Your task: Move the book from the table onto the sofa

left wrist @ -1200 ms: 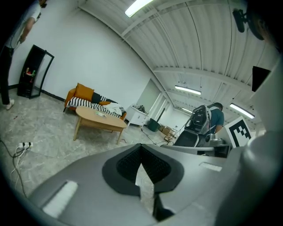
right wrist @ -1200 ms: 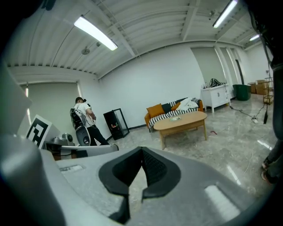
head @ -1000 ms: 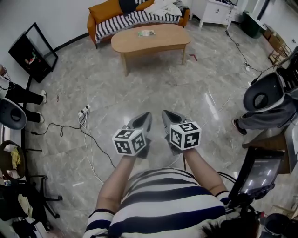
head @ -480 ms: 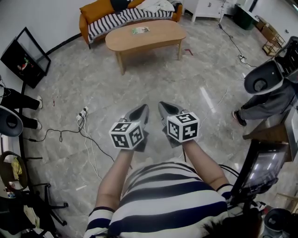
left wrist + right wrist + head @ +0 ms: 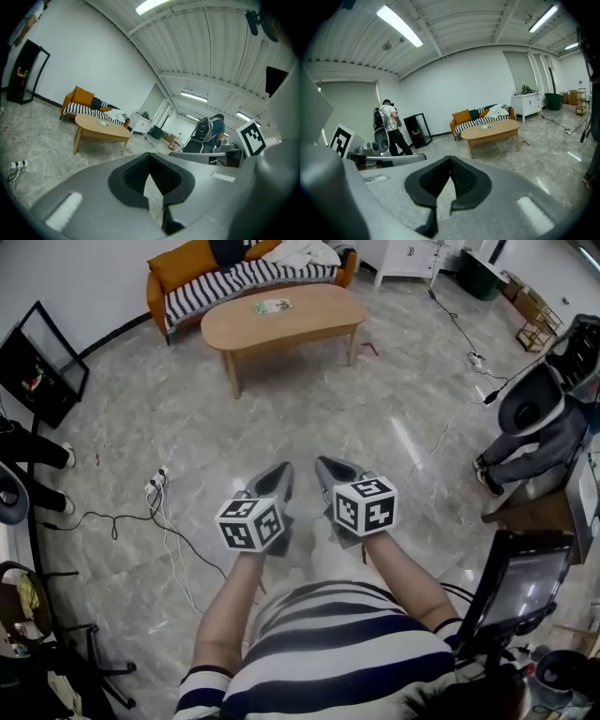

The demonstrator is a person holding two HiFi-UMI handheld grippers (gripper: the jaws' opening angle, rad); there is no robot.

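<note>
Across the floor [image 5: 309, 409], the book [image 5: 272, 307] is lying on the surface [image 5: 314, 320] near the sofa [image 5: 211, 289]. The left gripper [image 5: 279, 470] and right gripper [image 5: 325, 465] are clenching their fingers on nothing.

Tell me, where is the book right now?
In the head view, the book lies on the oval wooden table at the top of the picture, near the table's far edge, just in front of the striped sofa.
</note>
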